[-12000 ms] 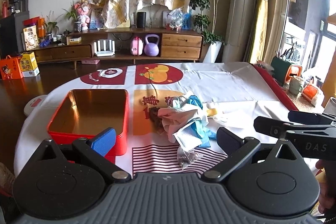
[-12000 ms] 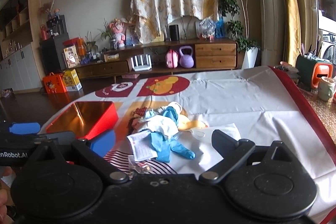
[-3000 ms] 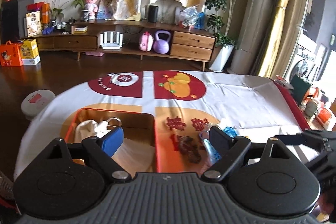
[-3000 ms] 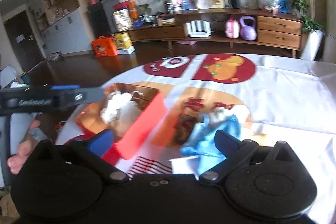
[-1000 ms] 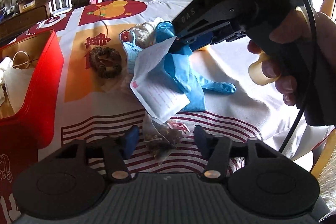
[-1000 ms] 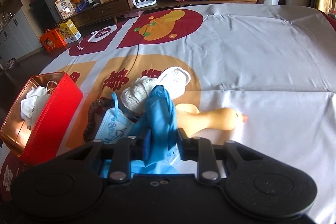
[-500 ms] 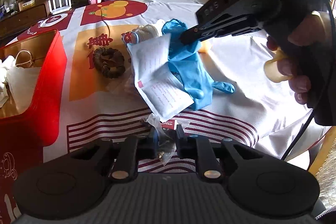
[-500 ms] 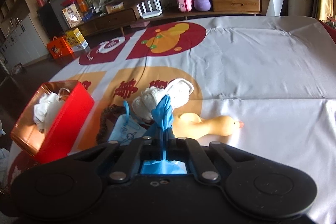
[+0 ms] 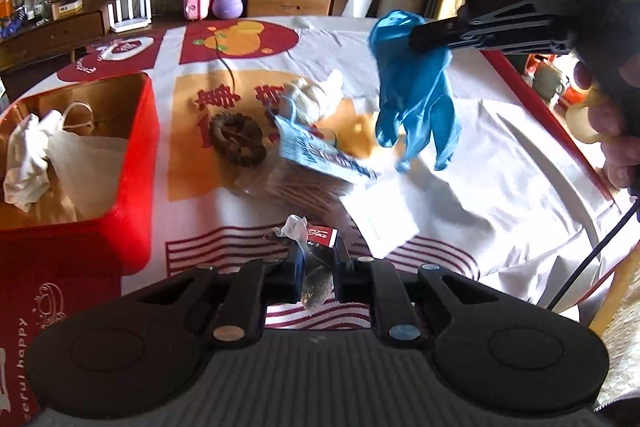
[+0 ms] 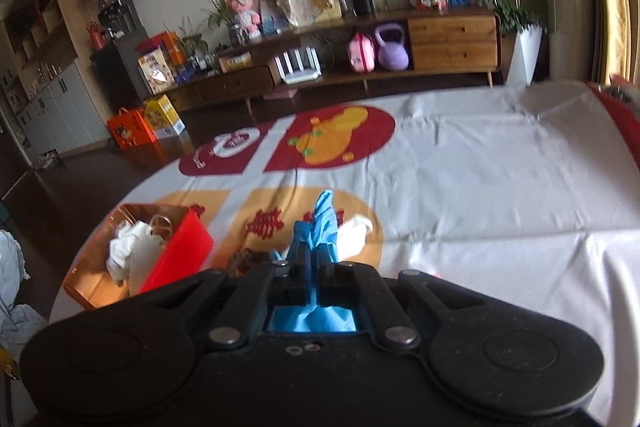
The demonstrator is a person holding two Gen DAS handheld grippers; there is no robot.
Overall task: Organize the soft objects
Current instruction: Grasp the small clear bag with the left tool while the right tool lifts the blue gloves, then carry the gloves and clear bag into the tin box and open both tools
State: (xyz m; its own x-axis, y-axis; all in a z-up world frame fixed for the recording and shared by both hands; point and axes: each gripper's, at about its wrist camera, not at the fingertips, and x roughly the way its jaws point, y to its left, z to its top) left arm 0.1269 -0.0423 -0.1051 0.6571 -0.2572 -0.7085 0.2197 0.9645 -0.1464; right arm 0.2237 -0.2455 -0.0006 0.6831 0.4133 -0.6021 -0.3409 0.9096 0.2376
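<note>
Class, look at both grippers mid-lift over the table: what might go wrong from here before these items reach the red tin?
1. The right gripper pinches only the cuff of the blue glove; its dangling fingers may snag the face mask below.
2. The left gripper grips one edge of the small clear packet, which might slip out.
3. The red tin already holds white cloth, so things may spill.

Left gripper [image 9: 316,263] low over the table, jaws clamped on a clear tea-bag packet [image 9: 310,259]; right gripper [image 10: 314,259] raised, jaws pinching a dangling blue glove [image 9: 416,91].
</note>
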